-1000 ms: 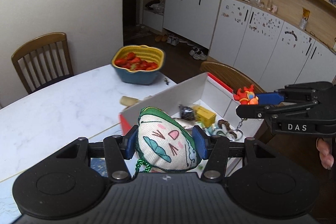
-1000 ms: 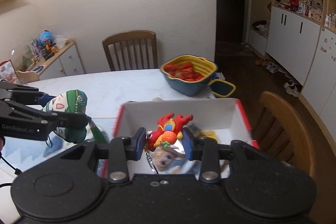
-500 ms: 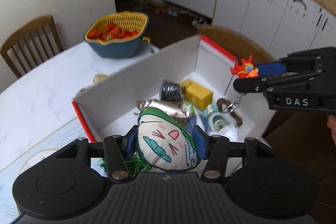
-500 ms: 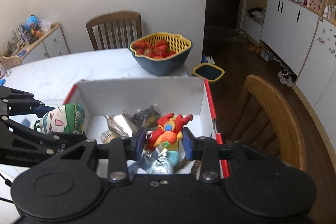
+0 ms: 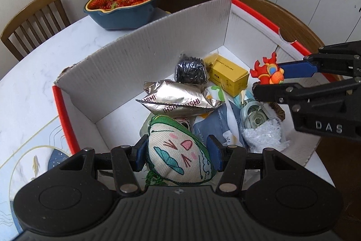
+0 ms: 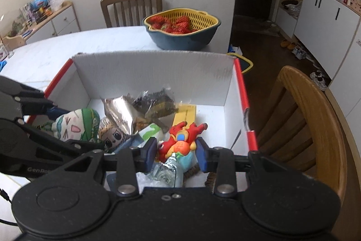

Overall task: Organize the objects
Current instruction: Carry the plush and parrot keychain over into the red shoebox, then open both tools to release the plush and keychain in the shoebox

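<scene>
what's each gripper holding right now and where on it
Left gripper clamps the green-and-cream stuffed pouch across its two sides. Right gripper pinches the red-orange toy figure at its body.

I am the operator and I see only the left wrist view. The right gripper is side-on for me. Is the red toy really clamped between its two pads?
Observer: Yes. In the right wrist view the right gripper has both blue pads pressed against the red toy.
Operator: What lies directly under that toy?
Observer: A clear plastic bag with a round item inside, resting in the box.
Operator: Anything beside the box on that side?
Observer: A wooden chair stands close against the red-edged wall.
</scene>
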`<state>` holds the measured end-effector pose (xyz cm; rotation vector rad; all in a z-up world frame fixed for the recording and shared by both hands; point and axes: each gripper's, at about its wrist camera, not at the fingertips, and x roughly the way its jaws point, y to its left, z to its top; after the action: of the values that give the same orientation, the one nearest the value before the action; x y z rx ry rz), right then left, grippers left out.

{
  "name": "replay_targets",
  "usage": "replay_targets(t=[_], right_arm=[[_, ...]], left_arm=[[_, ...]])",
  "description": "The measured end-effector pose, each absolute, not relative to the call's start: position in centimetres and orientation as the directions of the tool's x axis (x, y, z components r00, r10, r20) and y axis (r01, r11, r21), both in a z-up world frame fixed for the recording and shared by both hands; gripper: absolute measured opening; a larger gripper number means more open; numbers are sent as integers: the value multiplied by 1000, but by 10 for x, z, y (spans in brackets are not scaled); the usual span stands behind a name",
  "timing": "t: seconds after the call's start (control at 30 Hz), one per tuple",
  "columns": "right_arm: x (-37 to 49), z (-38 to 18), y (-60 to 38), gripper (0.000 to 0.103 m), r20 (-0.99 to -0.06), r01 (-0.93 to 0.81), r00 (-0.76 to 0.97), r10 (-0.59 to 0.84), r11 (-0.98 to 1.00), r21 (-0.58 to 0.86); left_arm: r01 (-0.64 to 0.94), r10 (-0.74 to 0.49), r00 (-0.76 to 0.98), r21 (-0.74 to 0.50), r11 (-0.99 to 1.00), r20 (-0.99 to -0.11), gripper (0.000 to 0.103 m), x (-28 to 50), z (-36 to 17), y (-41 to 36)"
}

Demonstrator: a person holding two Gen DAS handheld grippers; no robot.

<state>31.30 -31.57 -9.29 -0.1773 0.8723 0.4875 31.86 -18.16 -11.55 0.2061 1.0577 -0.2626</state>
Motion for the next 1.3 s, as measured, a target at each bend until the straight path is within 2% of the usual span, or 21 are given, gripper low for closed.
replay_targets(t=[0.53,0.7,0.8,0.9,1.07,1.23,1.3], right_arm=[[318,-117,-306,39,-835,-529,458,305,849,20],[314,-113,-307,47,-834,-529,459,307,848,21],[311,-110,-308,48,-830,-525,466,308,851,21],[309,-105,-310,48,-824,-514,476,308,858,24],[300,-94,-314,62,-805,-502,504,313,864,22],[290,-84,-317,65,-789,-484,525,318,875,30],[285,-80,-318,69,-781,-474,538,318,880,32]], left_arm=[[302,-93,431,46,952,-897,55,326,-132,-187],[312,-98,439,49,949,-893,56,324,-131,-187],[315,-102,448,49,948,-888,58,320,-130,-186],[316,-109,466,50,948,-878,64,316,-125,-186],[338,-132,496,51,940,-858,71,306,-115,-184],[355,-153,535,56,933,-831,72,294,-102,-182],[359,-164,547,53,932,-821,76,289,-97,-180]])
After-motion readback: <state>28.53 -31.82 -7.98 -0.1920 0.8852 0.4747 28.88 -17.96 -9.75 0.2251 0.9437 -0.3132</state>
